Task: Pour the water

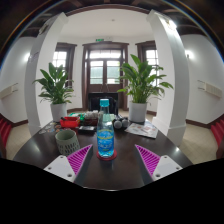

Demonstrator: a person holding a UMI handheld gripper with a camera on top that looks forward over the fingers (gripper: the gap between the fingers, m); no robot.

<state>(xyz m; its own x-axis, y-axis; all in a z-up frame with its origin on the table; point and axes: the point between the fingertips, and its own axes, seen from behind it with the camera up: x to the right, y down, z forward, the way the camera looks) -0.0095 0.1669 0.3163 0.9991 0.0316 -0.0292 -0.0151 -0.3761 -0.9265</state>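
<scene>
You saw two potted plants (pixel 55 88) (pixel 141 82) flanking a dark wooden door (pixel 103 68) | white pillars (pixel 166 70) either side | a dark round table (pixel 110 170) held clutter, red item (pixel 70 122).

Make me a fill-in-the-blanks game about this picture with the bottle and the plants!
1. The water bottle stands between the two ____ pads of the tongs.
2. The bottle rests on a dark, round ____.
3. Beyond the table stand two leafy potted ____.
4. The bottle's cap is coloured ____.

Missing words: purple; table; plants; blue
</scene>
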